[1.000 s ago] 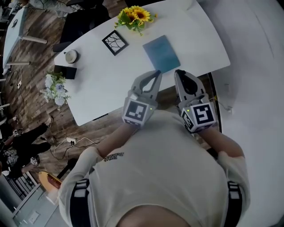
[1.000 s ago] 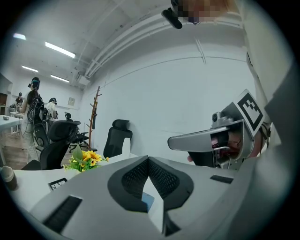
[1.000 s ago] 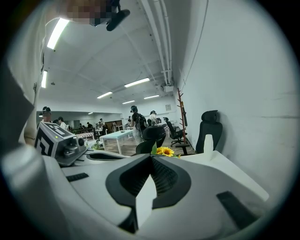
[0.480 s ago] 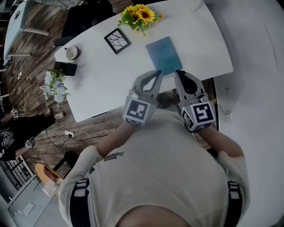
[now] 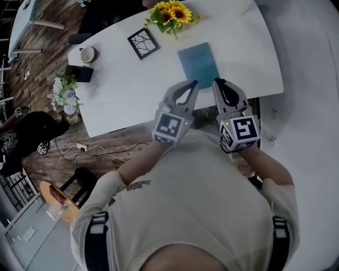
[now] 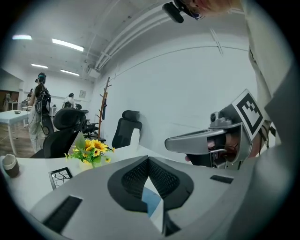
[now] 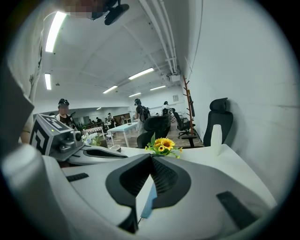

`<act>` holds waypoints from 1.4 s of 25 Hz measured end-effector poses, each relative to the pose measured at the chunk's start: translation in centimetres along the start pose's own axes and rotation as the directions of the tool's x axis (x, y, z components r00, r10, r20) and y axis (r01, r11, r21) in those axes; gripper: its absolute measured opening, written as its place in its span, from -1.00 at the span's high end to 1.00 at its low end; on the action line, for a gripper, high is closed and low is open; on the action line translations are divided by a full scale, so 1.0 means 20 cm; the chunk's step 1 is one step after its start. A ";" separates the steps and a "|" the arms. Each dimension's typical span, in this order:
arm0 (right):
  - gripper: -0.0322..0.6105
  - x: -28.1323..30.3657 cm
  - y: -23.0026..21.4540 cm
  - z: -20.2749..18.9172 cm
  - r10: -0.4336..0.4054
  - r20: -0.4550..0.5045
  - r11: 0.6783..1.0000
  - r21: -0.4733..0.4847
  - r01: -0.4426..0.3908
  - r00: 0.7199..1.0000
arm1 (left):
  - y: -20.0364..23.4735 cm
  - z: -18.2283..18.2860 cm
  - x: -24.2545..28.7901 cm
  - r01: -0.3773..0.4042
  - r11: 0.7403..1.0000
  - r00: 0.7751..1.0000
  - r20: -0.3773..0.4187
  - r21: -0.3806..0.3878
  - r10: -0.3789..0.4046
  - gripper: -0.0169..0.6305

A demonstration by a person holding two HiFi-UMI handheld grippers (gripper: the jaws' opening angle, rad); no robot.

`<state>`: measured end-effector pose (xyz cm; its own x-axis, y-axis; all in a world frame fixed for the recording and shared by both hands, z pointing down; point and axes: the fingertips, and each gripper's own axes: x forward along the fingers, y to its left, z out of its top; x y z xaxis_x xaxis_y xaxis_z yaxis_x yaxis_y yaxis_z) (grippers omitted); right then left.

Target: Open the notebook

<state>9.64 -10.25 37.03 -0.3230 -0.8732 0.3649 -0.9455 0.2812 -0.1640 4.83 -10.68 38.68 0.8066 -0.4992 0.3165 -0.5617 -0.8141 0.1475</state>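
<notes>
White table [image 5: 127,90] in an open office: one closed notebook [image 5: 198,59], two tools poised at its near edge.

Nearest are the person's two tools, side by side above the table's near edge. The left tool [image 5: 195,83] has its jaws pressed together at the tips with nothing pinched, and the right tool [image 5: 217,81] is likewise closed and empty. Just beyond their tips lies the single blue notebook, flat and shut, seen as a blue sliver through each tool's gap. Farther on are one square black-patterned tile [image 5: 143,42] and one bunch of sunflowers [image 5: 174,13]. Towards the far left end sits one cup [image 5: 87,54]; its contents cannot be made out.
</notes>
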 end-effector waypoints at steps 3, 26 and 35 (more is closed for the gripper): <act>0.89 0.05 -0.06 -0.05 -0.003 -0.023 1.000 -0.011 0.003 1.000 | 0.03 -0.08 0.07 -0.011 0.999 0.999 -0.050 -0.036 0.009 0.95; 0.37 0.42 -0.48 -1.08 -0.082 -0.463 0.986 0.092 0.140 0.883 | 0.18 -0.99 0.52 -0.007 0.988 0.843 -0.532 -0.155 -0.078 0.95; 0.52 0.44 -0.50 -1.16 -0.064 -0.498 0.972 0.166 0.167 0.865 | 0.18 -1.10 0.54 -0.003 0.985 0.805 -0.585 -0.172 -0.100 0.95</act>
<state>15.31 -11.59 63.11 -0.2393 -0.5752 0.7822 -0.9661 0.0609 -0.2508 7.45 -12.52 63.33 0.5977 -0.1469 0.7881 -0.5871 -0.7496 0.3056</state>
